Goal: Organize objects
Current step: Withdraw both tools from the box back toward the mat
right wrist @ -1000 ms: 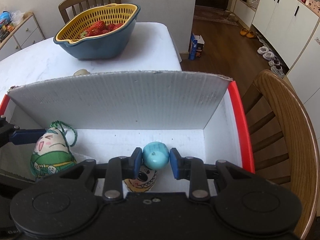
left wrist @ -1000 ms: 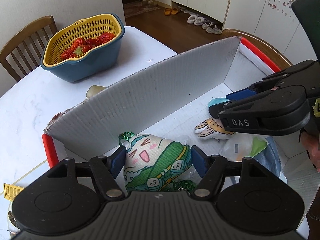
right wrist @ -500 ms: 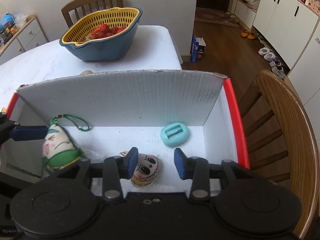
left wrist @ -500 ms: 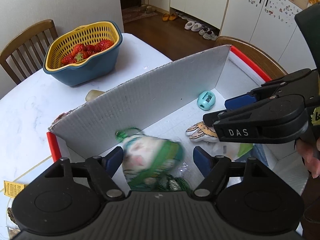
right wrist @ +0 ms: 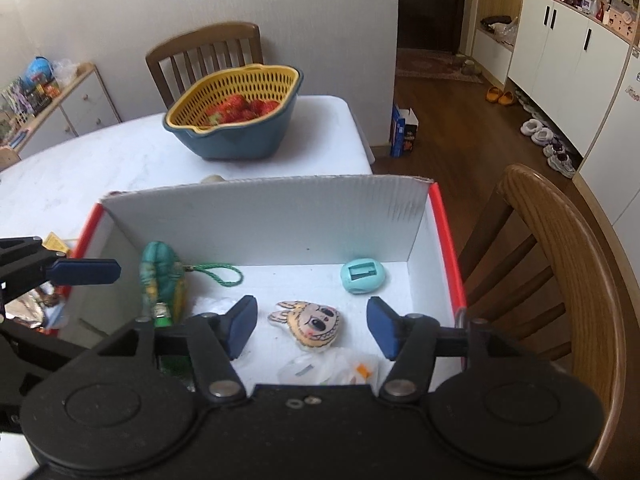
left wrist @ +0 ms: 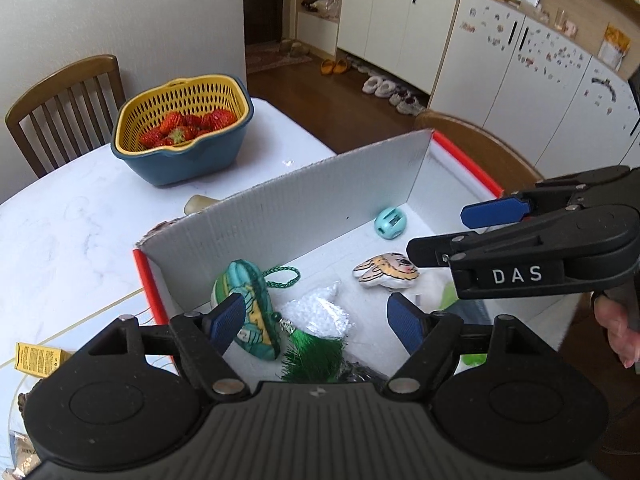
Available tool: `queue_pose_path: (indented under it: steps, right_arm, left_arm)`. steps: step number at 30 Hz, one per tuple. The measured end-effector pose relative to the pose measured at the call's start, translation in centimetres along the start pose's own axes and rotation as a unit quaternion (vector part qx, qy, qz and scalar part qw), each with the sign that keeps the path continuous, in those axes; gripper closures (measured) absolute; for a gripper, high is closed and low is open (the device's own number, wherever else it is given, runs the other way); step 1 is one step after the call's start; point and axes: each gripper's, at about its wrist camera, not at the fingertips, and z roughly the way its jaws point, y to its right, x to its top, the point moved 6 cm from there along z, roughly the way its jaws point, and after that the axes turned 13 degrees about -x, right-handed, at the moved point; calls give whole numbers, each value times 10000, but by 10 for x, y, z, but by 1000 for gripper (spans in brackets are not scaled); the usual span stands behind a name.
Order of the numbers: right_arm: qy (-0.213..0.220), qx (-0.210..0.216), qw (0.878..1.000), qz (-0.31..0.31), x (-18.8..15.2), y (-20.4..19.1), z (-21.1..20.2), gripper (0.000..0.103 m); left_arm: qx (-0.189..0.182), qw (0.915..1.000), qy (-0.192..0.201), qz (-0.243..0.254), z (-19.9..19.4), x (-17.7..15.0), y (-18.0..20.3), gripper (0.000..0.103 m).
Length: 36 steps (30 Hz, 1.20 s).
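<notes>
Nearby, a strawberry basket (right wrist: 234,114) sits behind the box (right wrist: 264,216) (tall cardboard wall between), both hand-held grippers (left wrist: 316,322) (right wrist: 310,328) released.

Walls: plain off-white (right wrist: 320,8); Floor: dark wood (right wrist: 452,120); Far: wooden chair (right wrist: 204,56); Right: white cupboards (right wrist: 560,48); Table: white marble (right wrist: 100,160)

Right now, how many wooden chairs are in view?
2. One brown wooden slat-back chair stands behind the table by the wall; the other curved-back wooden chair sits beside the box's right side. Others may be out of frame.
</notes>
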Motion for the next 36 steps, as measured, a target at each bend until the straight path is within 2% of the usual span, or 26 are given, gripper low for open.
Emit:
queue_pose_path:
  steps: [4, 6, 11, 15, 22, 24, 25, 30, 33, 36]
  right_arm:
    - [121, 63, 9999, 59, -3, -1, -18, 40]
    - [172, 99, 9998, 102, -5, -3, -27, 37]
    - [388, 181, 9990, 142, -10, -11, -51, 34]
    - [539, 244, 9981, 144, -13, -20, -71, 26]
    - [756, 385, 9963, 155, -24, -45, -100, 17]
    - [812, 403, 9957, 171, -27, -52, -107, 15]
    - [837, 424, 9954, 174, -28, -57, -111, 14]
    - [928, 510, 9942, 169, -33, -82, -125, 13]
    - [949, 569, 9938, 114, -36, -100, -130, 13]
    - [964, 613, 9934, 54, -40, -119, -135, 13]
  left_arm:
    - [-83, 9999, 137, 14, -17, -3, 3, 24]
    - [-110, 9997, 232, 3, -26, -5, 3, 19]
    - [-143, 9989, 441, -5, -52, -12, 2, 19]
    - [-149, 9981, 601, -44, -76, -21, -4, 19]
    - [-113, 9959, 851, -277, -115, -40, -27, 18]
    - [-29, 9953, 911, -328, -125, -46, -36, 10]
    - [-5, 9950, 937, -358, -130, -50, -40, 9]
    - [70, 9940, 1014, -402, -151, -67, -59, 8]
    - [106, 9933, 1074, -422, -163, -77, -69, 2]
    - [142, 9922, 1160, -439, -174, -87, -80, 2]
